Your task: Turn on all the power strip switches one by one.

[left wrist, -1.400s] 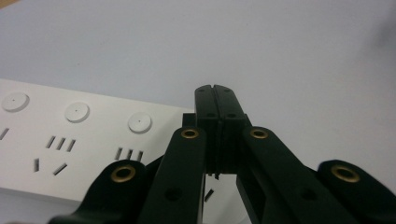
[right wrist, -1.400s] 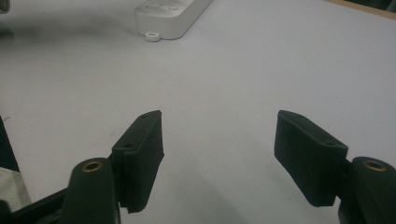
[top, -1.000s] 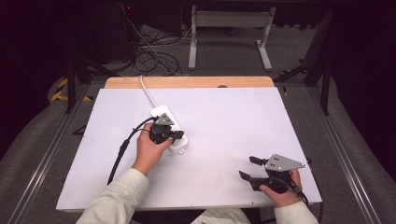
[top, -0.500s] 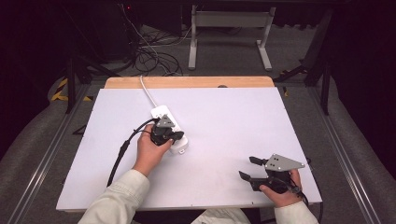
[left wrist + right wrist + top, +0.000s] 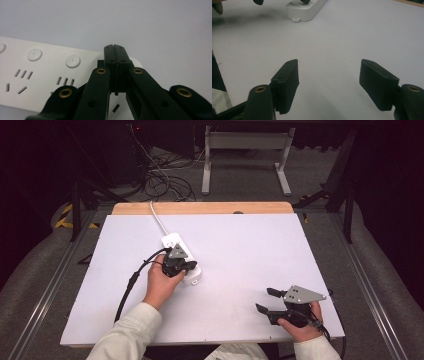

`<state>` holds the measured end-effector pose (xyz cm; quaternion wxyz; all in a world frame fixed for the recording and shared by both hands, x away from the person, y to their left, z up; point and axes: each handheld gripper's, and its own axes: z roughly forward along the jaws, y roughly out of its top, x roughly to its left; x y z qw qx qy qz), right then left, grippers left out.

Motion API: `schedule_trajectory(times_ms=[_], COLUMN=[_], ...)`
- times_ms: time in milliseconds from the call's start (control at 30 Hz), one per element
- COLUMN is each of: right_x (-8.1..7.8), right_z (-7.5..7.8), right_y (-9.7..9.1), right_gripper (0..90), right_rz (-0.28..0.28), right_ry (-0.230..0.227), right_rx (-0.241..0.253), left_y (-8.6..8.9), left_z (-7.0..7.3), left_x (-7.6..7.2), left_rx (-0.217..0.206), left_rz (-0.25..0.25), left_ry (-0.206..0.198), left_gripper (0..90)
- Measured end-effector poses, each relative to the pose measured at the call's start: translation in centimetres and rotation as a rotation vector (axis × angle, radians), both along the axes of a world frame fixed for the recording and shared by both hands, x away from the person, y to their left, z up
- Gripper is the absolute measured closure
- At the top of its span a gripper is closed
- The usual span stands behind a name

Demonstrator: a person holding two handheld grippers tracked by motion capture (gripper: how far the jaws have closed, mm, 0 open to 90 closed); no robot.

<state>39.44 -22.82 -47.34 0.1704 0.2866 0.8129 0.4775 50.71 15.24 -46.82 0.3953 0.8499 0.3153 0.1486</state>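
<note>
Power strip (image 5: 182,257) lies on the worktop (image 5: 240,245) directly under the left claw (image 5: 115,50), whose jaws are pressed together, empty. Right claw (image 5: 329,82) gapes wide, empty, well apart.

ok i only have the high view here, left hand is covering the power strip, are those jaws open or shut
Observer: Shut. In the left gripper view the left gripper has its two pads pressed flat together, nothing between them, over the near end of the power strip.
Operator: what's on the strip's top face there
Observer: Round white buttons in a row, each with a set of socket slots below it.
Operator: and the right one, anything in it
Observer: No. The right gripper view shows the right gripper wide open over the bare white table, with the strip's end farther off.
</note>
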Motion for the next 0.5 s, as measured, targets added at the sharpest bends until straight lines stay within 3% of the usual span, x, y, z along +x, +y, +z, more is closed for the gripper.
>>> schedule_trajectory(times_ms=[100,267,400,500], right_x=[-0.01,-0.01,0.03,0.03], right_z=[0.00,-0.04,-0.06,-0.08], right_y=[0.02,0.05,0.07,0.10], right_gripper=[32.6,32.6,32.6,32.6], right_rz=[0.000,0.002,0.001,0.001], right_ry=[-0.001,0.003,0.004,0.004], right_rx=[-0.001,0.000,-0.002,-0.005], left_y=[-0.18,0.02,-0.17,-0.21], left_z=[-0.02,-0.15,-0.02,0.02], left_x=[-0.22,-0.25,-0.40,-0.38], left_rx=[0.038,0.007,0.038,0.038], left_rz=[0.021,0.028,0.023,0.024], left_ry=[-0.033,-0.016,-0.031,-0.023], left_gripper=[90.0,90.0,90.0,90.0])
